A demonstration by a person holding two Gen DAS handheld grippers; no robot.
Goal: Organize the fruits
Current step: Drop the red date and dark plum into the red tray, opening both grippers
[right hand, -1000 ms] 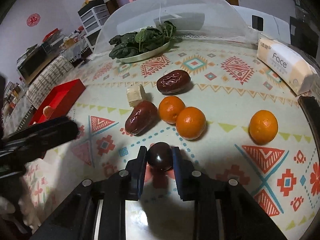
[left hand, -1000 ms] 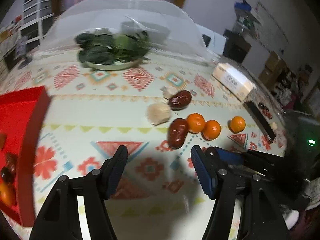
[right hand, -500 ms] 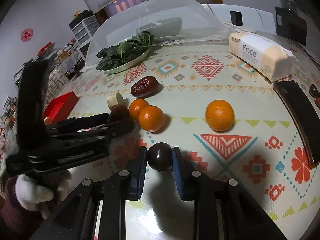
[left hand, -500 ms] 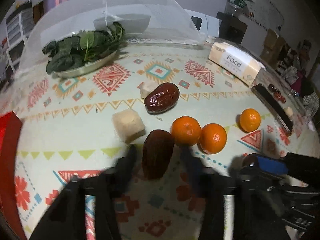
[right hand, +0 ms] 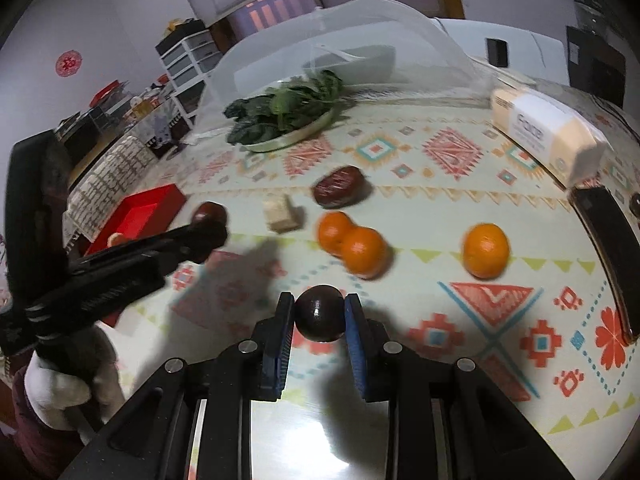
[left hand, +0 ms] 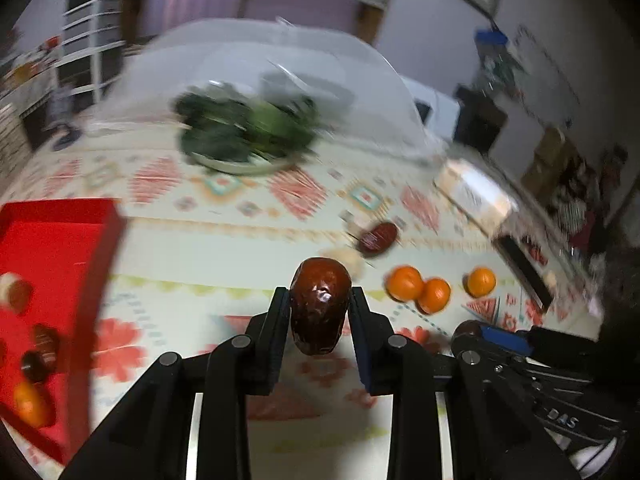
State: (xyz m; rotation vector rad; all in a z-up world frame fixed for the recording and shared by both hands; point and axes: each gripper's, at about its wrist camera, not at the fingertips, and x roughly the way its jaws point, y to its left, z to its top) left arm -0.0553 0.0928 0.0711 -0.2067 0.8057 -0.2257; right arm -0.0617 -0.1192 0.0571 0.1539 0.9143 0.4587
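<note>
Your left tongs [left hand: 318,310] clamp a red date [left hand: 319,305] and your right tongs [right hand: 319,316] a dark round fruit [right hand: 320,313], both above the bench [right hand: 420,168]; several fruits sit in the red tray [left hand: 60,240], while one date [right hand: 338,185] and three oranges [right hand: 362,248] remain out.

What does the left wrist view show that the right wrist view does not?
Only the left wrist view looks into the red tray, showing fruits already inside. Only the right wrist view shows the dark round fruit clearly, clamped in the right gripper. Both show the left gripper shut on a red date, three oranges and the greens plate.
</note>
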